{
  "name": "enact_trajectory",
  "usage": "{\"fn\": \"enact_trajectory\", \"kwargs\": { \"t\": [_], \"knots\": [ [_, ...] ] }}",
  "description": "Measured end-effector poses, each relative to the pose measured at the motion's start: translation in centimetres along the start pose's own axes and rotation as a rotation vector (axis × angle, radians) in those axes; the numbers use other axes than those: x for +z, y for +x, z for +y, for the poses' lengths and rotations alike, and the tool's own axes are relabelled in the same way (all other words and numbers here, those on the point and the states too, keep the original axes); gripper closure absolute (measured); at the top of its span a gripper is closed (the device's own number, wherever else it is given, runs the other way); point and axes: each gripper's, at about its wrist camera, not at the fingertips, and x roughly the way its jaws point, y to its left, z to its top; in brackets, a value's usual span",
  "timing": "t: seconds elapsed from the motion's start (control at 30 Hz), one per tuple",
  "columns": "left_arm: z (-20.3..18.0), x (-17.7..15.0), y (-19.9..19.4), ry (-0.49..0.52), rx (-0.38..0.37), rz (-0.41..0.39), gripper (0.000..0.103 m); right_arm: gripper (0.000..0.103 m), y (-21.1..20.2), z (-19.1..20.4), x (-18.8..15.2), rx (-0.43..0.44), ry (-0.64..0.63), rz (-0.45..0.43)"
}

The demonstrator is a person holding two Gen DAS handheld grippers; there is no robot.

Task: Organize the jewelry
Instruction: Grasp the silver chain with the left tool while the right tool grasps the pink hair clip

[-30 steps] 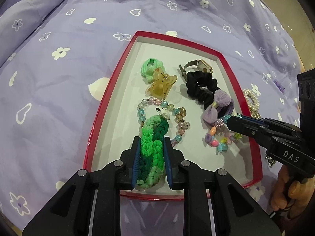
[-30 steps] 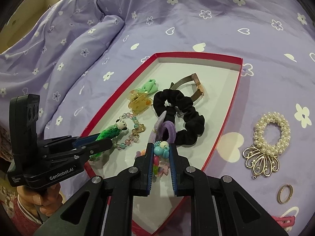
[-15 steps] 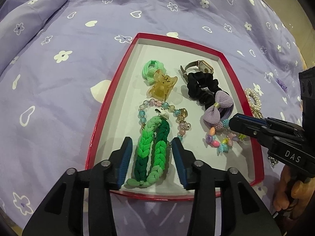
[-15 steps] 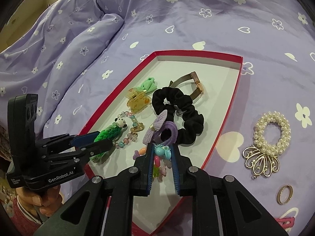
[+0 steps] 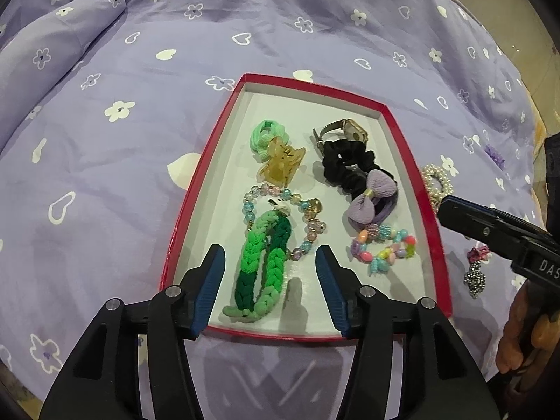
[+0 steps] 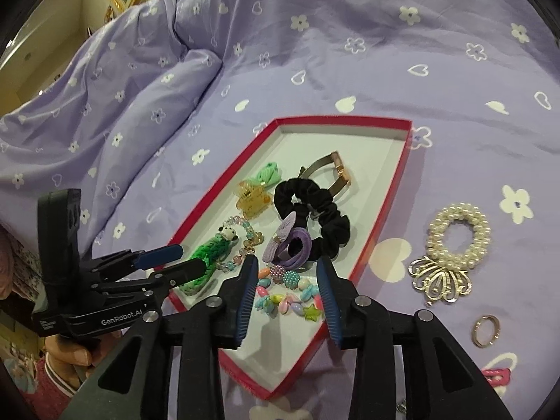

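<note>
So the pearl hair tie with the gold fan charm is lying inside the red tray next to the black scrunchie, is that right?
Not quite. The pearl hair tie with its gold fan charm lies outside the red tray, on the purple bedspread beside it; the right wrist view shows this. The black scrunchie is inside the tray.

My right gripper [image 6: 287, 285] is opening above the colourful bead bracelet [image 6: 287, 299] lying in the red tray [image 6: 388, 217].
</note>
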Motion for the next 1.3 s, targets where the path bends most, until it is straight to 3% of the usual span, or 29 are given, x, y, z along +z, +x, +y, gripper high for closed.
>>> {"fn": "enact_trajectory", "kwargs": {
  "t": [0.23,0.8,1.3],
  "knots": [
    [-1.4,-0.4,-1.2,0.017,-0.020,-0.017,0.045,0.059,-3.0,-1.6,-0.8,-0.015,0.049,-0.044],
    [-8.2,-1.3,-2.9,0.136,-0.121,-0.030,0.045,0.058,-10.9,-9.6,-5.4,-0.151,0.204,-0.123],
    [-14.9,-3.2,-2.4,0.251,-0.213,0.020,0.044,0.058,-13.8,-12.6,-8.1,-0.177,0.267,-0.148]
  ]
}}
